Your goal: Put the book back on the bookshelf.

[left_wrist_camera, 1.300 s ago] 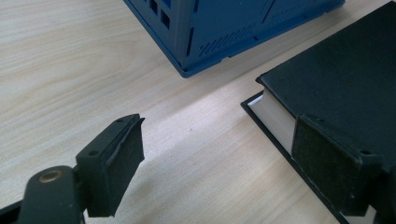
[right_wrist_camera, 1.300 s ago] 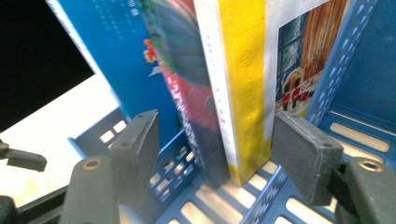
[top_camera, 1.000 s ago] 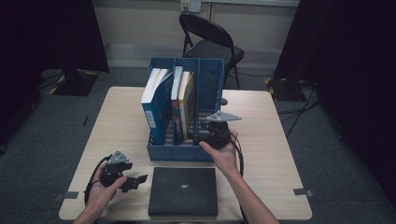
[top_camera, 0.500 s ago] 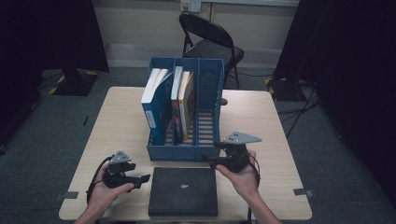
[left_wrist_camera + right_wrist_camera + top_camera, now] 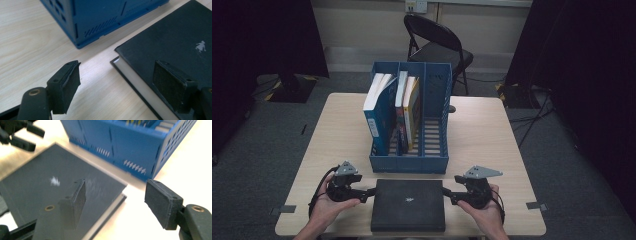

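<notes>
I had both claws down at the near edge of the worktop [image 5: 492,135], one on each side of the black book [image 5: 408,205] that lay flat there, just in front of the blue file rack [image 5: 432,162]. My left claw [image 5: 368,191] sat at the book's left edge with its jaws apart; in the left gripper view one pad [image 5: 68,86] hung over bare wood and the other pad [image 5: 172,83] stood over the black cover, so the book's white page edge ran between them. I could not tell whether either pad touched the book. My right claw [image 5: 449,193] was at the book's right edge, jaws likewise spread; in the right gripper view, which was slightly blurred, one jaw stood over the cover and the other over the worktop beside the book's corner. The cover carried a small pale figure [image 5: 200,46] near its middle. The rack stood upright with three slots: a blue book [image 5: 378,112] leaned in the left slot, two more books [image 5: 408,107] stood in the middle one, and the right slot showed its slatted floor. A folding chair [image 5: 437,47] stood beyond the worktop.
</notes>
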{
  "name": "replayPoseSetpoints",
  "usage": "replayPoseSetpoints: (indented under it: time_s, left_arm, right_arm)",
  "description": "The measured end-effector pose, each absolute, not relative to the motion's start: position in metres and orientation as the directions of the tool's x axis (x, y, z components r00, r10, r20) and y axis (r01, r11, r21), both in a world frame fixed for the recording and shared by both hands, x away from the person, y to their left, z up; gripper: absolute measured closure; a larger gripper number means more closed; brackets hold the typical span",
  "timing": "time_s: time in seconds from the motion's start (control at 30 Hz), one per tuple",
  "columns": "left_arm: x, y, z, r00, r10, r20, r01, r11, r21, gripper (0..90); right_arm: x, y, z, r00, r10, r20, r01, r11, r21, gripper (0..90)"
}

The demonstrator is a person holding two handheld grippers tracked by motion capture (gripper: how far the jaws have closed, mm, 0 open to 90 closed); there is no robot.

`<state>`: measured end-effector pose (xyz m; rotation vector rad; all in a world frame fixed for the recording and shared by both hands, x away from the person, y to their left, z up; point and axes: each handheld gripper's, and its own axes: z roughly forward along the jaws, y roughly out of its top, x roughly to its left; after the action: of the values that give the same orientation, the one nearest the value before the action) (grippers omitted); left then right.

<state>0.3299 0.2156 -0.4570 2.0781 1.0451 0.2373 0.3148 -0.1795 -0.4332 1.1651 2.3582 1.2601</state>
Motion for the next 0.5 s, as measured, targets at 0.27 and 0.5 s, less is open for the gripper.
replayPoseSetpoints:
  time_s: [0.27,0.5]
  left_arm:
    - [0.329,0.197,-0.460,0.679,0.709,-0.189,0.590,-0.374,0.715,28.5]
    - [0.334,0.192,-0.466,0.706,0.679,-0.203,0.580,-0.389,0.716,31.6]
  right_arm:
    - [0.312,-0.167,-0.457,-0.687,0.700,0.193,0.566,0.351,0.746,32.8]
    - [0.312,-0.156,-0.467,-0.709,0.678,0.194,0.569,0.386,0.726,32.6]
